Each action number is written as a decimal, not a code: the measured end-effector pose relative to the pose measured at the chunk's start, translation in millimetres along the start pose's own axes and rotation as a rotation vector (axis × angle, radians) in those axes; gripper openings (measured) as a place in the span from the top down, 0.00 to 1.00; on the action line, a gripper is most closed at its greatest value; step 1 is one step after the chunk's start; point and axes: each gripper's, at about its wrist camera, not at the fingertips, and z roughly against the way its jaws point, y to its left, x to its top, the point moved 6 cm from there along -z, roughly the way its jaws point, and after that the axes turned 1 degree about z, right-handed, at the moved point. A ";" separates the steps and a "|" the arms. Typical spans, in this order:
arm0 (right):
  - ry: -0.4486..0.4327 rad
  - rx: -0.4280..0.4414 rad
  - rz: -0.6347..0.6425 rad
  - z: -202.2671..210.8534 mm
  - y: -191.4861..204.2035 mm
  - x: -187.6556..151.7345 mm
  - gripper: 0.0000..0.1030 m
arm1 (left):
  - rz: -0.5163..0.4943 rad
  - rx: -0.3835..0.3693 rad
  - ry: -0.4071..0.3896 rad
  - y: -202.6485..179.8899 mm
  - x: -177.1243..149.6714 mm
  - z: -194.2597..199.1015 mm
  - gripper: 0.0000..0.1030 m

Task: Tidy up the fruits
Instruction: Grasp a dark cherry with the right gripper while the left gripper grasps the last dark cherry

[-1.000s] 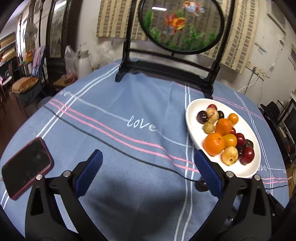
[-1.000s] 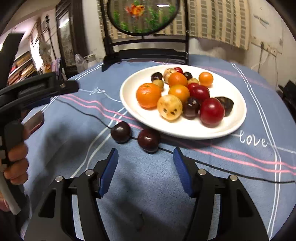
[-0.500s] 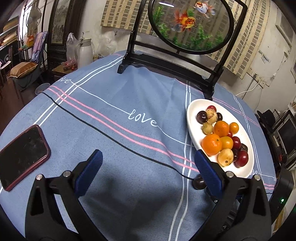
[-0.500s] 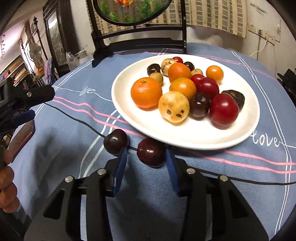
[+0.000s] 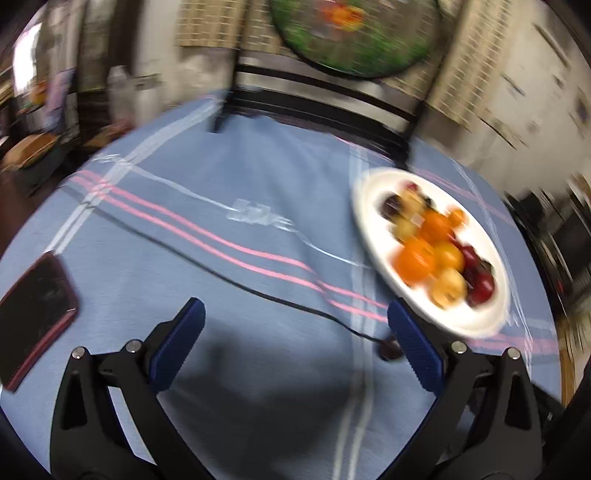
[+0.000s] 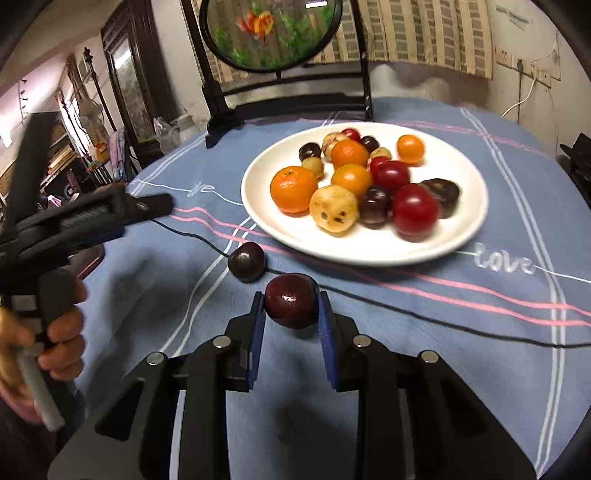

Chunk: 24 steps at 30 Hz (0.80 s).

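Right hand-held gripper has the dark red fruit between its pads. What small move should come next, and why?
Probably lift the dark red fruit slightly and carry it forward over the plate. The right hand-held gripper has both pads against its sides, the plate lies just ahead, and another dark fruit sits close on the cloth to its left.

A round table (image 6: 480,332) is being covered by a blue cloth (image 6: 424,369) crossed with pink, white and black stripes. At its far edge a round goldfish panel (image 6: 269,33) is being held upright in a black stand (image 6: 218,110). The wall behind is being hung with a striped woven blind (image 6: 417,33). Dark wooden cabinets (image 6: 125,88) are being lit from the left.
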 end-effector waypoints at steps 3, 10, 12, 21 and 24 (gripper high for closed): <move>-0.028 -0.002 -0.026 19.2 -15.3 -6.0 0.72 | -0.132 -0.092 0.042 -28.9 -10.7 -4.9 0.17; -0.076 -0.048 -0.083 40.0 -40.8 -6.2 0.73 | -0.274 -0.180 0.141 -59.0 -37.9 -27.4 0.61; -0.070 -0.036 -0.082 39.1 -38.5 -6.7 0.73 | -0.333 -0.147 0.105 -65.6 -40.5 -27.2 0.61; -0.089 -0.029 -0.064 45.7 -30.6 -5.2 0.73 | -0.451 -0.050 0.047 -85.5 -41.5 -37.7 0.61; -0.089 -0.033 -0.070 44.9 -31.7 -4.8 0.73 | -0.442 -0.037 0.047 -84.3 -39.9 -39.9 0.61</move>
